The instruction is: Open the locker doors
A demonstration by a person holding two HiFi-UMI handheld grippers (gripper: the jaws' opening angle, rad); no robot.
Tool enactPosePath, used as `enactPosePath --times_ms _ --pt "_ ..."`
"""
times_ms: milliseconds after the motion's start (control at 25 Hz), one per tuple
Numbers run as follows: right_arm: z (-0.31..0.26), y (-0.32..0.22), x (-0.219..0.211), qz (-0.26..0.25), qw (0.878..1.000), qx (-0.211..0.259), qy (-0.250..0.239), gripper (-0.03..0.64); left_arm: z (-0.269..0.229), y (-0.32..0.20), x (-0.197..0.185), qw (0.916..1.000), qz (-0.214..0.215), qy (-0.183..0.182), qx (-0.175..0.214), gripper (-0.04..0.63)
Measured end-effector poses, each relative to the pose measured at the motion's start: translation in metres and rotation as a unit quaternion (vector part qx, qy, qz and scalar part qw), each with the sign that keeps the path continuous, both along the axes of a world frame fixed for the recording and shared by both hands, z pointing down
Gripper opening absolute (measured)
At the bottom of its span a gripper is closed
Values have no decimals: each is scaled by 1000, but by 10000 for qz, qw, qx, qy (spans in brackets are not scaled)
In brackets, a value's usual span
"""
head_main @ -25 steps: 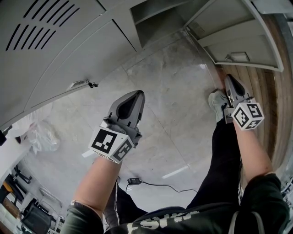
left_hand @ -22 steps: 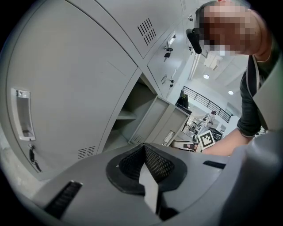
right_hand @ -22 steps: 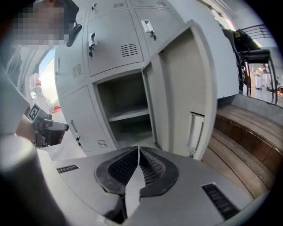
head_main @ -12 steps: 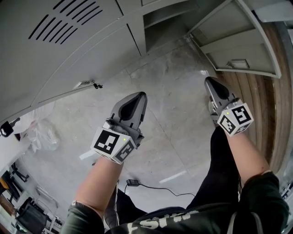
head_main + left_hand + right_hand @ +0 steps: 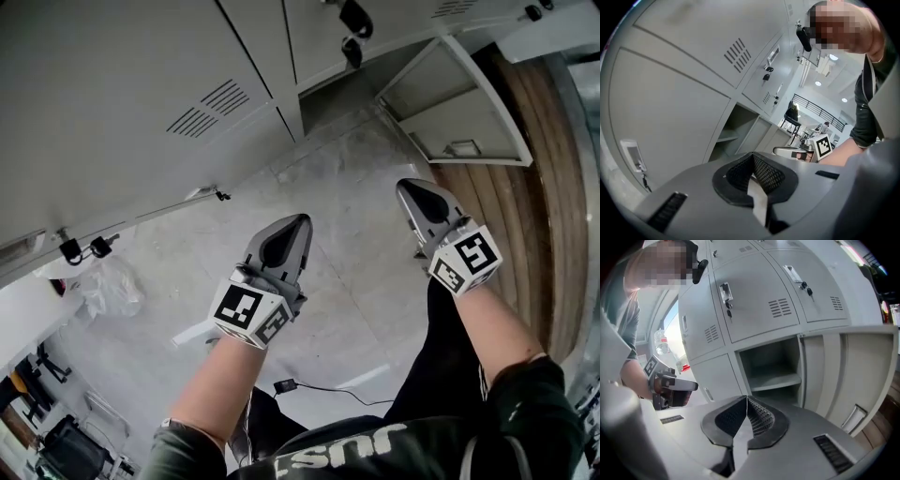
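Grey lockers fill the top of the head view. One lower door (image 5: pixel 464 98) stands swung open at the right, beside its bare compartment (image 5: pixel 342 89). To its left, the vented door (image 5: pixel 141 141) is closed, its handle (image 5: pixel 208 193) near the floor. My left gripper (image 5: pixel 296 225) hangs above the floor, shut and holding nothing, short of that closed door. My right gripper (image 5: pixel 410 190), also shut and holding nothing, is near the open door without touching it. The right gripper view shows the right gripper (image 5: pixel 746 399), the open compartment (image 5: pixel 773 366) and closed upper doors (image 5: pixel 754 291). The left gripper view shows the left gripper (image 5: pixel 752 157) and the closed door (image 5: pixel 661 112).
A clear plastic bag (image 5: pixel 112 286) lies on the stone floor at the left. A black cable with a small box (image 5: pixel 281 385) lies near my legs. Keys (image 5: pixel 84 248) hang from a locker at the far left. Wooden panelling (image 5: pixel 534 187) runs along the right.
My right gripper has drawn left and back from the open door. The head view has tilted up, so more of the upper lockers shows. The left gripper has shifted slightly right.
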State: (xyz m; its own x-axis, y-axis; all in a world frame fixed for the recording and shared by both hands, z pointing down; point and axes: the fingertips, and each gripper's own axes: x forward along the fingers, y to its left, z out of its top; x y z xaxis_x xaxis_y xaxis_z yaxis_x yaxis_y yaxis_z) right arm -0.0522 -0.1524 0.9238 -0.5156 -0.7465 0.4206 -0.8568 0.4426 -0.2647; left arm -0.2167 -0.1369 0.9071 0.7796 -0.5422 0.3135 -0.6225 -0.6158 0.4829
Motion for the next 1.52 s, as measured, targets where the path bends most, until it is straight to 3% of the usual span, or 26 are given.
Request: enactPosePath --times_ms 360,600,1000,1240,1520 --pt "-181 -25 -26 -95 9991 387 -150 37 -172 -20 8 9994 227 33 270 -2" --pt "-302 -52 -11 2 9979 618 -178 37 -296 -46 13 9979 324 -80 562 -2" --pt "-449 -54 5 211 9971 683 -271 37 -462 -58 38 9898 891 -181 1095 -2" --pt "-507 -58 14 299 9961 797 -211 37 -520 -58 46 9848 1063 -38 1374 -2" --pt "-533 -72 35 -38 9943 945 -490 37 -530 -71 78 9841 892 -108 1531 -2"
